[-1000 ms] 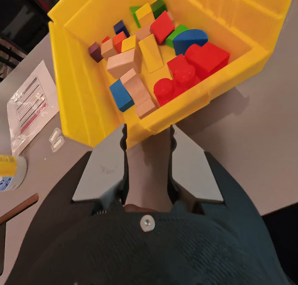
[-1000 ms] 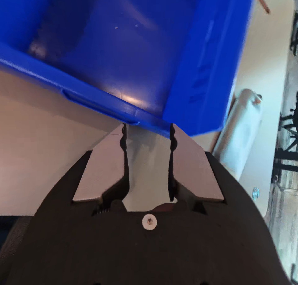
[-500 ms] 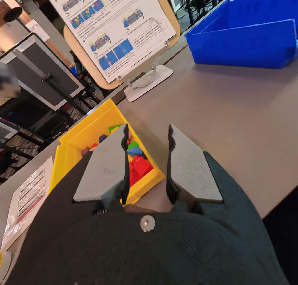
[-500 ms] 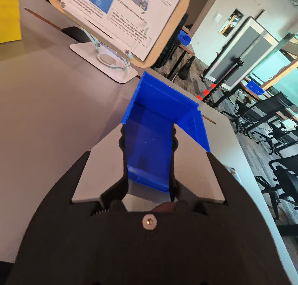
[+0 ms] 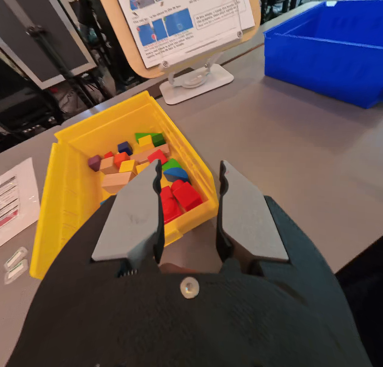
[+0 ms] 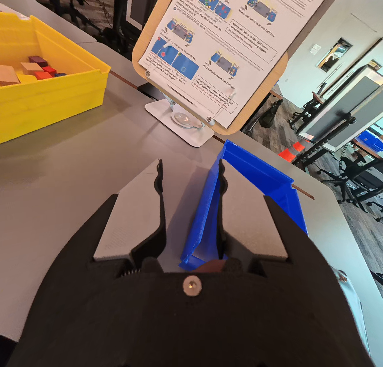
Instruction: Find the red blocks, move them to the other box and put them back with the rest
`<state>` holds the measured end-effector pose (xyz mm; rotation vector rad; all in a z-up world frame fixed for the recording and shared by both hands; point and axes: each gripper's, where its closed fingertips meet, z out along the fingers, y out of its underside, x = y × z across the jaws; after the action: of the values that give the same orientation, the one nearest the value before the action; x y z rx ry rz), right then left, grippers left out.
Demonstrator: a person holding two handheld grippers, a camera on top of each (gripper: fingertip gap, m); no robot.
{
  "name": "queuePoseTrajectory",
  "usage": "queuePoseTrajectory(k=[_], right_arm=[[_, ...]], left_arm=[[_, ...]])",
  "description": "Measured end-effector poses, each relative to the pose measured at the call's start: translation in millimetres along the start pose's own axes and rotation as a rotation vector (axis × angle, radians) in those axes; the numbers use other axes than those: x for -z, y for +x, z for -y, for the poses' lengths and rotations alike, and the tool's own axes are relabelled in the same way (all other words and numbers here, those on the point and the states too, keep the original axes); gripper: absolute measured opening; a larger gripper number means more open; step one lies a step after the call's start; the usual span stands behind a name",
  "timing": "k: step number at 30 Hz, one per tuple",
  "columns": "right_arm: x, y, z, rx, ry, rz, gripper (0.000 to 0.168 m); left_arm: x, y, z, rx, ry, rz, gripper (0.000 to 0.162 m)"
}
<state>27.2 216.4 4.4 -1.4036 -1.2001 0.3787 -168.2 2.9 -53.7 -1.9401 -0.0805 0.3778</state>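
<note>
Left tongs (image 5: 189, 166) apart, empty, above near corner of yellow plastic bin (image 5: 62, 191), centre-left of frame; cluster of red wooden blocks (image 5: 180, 199) in that corner, tight against wall

Right tongs (image 6: 190, 164) apart, empty, over near rim of blue plastic bin (image 6: 259, 172) at lower centre of frame; its inside mostly hidden

Advice: descend vertically onto outermost red block, fingers clear of bin wall and neighbours, close on flat faces, lift straight, carry across grey surface (image 5: 290, 149) to blue bin

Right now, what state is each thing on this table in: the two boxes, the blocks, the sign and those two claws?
Yellow box: upright on the table, holds mixed blocks.
Red blocks: in the yellow box, mostly at its near corner.
Blue box: upright; no blocks in the part that shows.
Sign: propped on its stand, tilted back.
Left gripper: open, empty.
Right gripper: open, empty.
</note>
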Motion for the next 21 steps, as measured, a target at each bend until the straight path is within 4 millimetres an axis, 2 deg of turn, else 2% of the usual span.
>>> queuePoseTrajectory(k=[3,7,9,11,14,17,18,21], right_arm=[[1.8,-0.4,3.8,-0.017,0.002,0.019,0.051],[10.0,2.6,13.6,-0.061,0.035,0.057,0.051],[12.7,9.0,6.2,-0.039,0.029,0.050,0.050],[14.4,18.7,-10.4,-0.006,-0.024,0.031,0.050],[21.2,30.0,-25.4,-0.014,-0.063,0.032,0.050],[28.9,38.8,-19.2,-0.057,-0.026,0.033,0.050],[30.7,38.4,-15.9,-0.065,-0.010,0.040,0.050],[32.7,29.0,-13.0,-0.056,-0.005,0.071,0.050]], left_arm=[[-16.1,5.3,-15.8,0.001,-0.057,-0.022,0.054],[-38.1,33.2,-25.9,-0.014,-0.096,-0.099,0.054],[-47.5,38.5,-35.7,-0.069,-0.140,-0.076,0.059],[-53.2,39.5,-38.7,-0.108,-0.153,-0.040,0.065],[-53.7,46.7,-38.4,-0.112,-0.180,-0.048,0.076],[-51.0,51.0,-35.3,-0.128,-0.173,-0.051,0.078],[-49.5,48.7,-34.4,-0.143,-0.169,-0.036,0.073],[-40.5,52.2,-26.6,-0.127,-0.137,-0.074,0.073]])
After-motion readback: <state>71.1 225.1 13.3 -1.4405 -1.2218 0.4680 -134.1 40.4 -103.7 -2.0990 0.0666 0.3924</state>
